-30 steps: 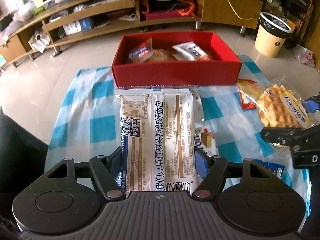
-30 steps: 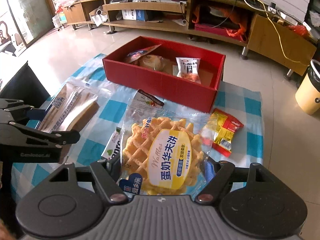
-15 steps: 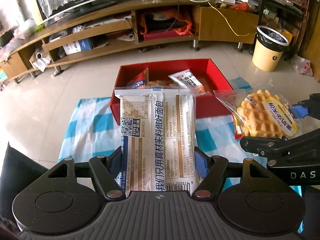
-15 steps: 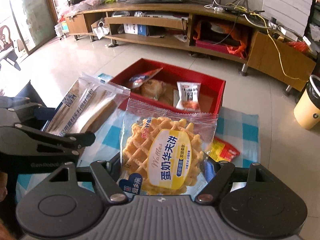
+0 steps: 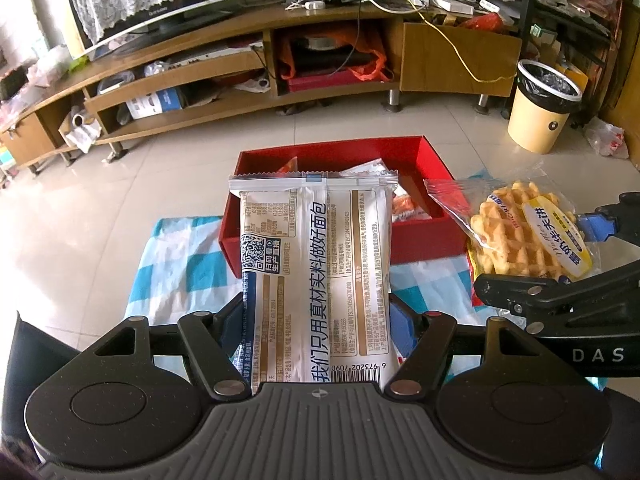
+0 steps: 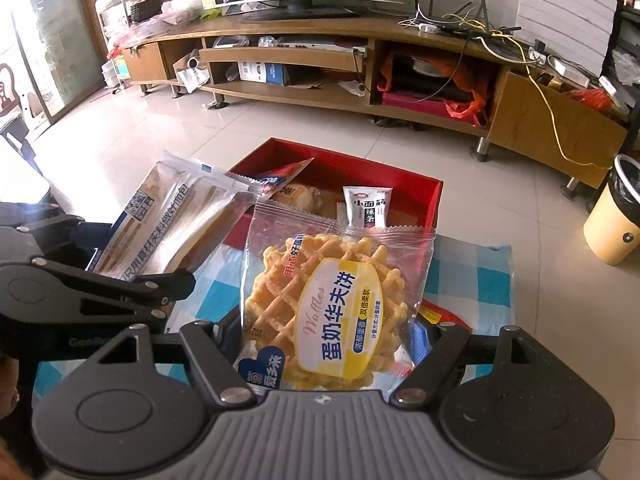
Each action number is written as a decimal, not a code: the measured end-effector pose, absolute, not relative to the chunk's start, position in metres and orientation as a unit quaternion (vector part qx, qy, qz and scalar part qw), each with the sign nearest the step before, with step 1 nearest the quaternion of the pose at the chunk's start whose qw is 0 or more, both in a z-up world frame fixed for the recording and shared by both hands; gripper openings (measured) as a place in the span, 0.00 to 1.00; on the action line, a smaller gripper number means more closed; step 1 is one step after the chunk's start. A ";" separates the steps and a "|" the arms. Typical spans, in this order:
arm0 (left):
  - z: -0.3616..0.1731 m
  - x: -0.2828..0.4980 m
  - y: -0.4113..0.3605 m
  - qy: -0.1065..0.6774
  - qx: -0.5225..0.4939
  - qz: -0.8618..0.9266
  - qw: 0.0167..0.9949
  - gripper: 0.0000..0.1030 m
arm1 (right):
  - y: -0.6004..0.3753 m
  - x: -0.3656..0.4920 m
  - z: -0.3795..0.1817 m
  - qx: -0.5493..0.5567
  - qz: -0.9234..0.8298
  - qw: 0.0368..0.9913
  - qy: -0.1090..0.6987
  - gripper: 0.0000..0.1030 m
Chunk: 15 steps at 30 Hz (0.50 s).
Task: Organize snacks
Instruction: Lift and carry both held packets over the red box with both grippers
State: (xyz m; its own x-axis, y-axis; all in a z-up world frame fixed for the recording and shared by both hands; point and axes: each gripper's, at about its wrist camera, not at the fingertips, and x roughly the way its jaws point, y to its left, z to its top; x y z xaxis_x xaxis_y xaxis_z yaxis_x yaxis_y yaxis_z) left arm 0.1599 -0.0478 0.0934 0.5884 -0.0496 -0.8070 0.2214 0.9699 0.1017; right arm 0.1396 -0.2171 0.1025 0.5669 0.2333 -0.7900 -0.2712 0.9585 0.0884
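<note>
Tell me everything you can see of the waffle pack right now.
The waffle pack is a clear plastic bag with crimped ends, holding a golden grid-patterned waffle under a yellow-and-white oval label with blue print. It is clamped at its lower end in the right hand-held gripper, lifted off the cloth, its far end pointing toward the red box.

Left wrist view: looks steeply down along its fingers, red box (image 5: 424,248) near, at 12 o'clock. Right wrist view: same tilt, box (image 6: 434,200) also at 12. Both share box, checked cloth (image 5: 184,272), TV cabinet (image 6: 400,36).
</note>
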 end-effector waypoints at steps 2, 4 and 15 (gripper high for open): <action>0.095 0.164 -0.049 0.446 0.096 -0.075 0.887 0.74 | -0.218 0.143 0.104 -0.021 0.141 0.886 0.442 0.70; 0.096 0.169 -0.049 0.444 0.097 -0.072 0.888 0.74 | -0.219 0.148 0.106 -0.020 0.139 0.887 0.441 0.70; 0.098 0.197 -0.054 0.444 0.102 -0.066 0.888 0.73 | -0.223 0.181 0.109 -0.010 0.128 0.890 0.438 0.70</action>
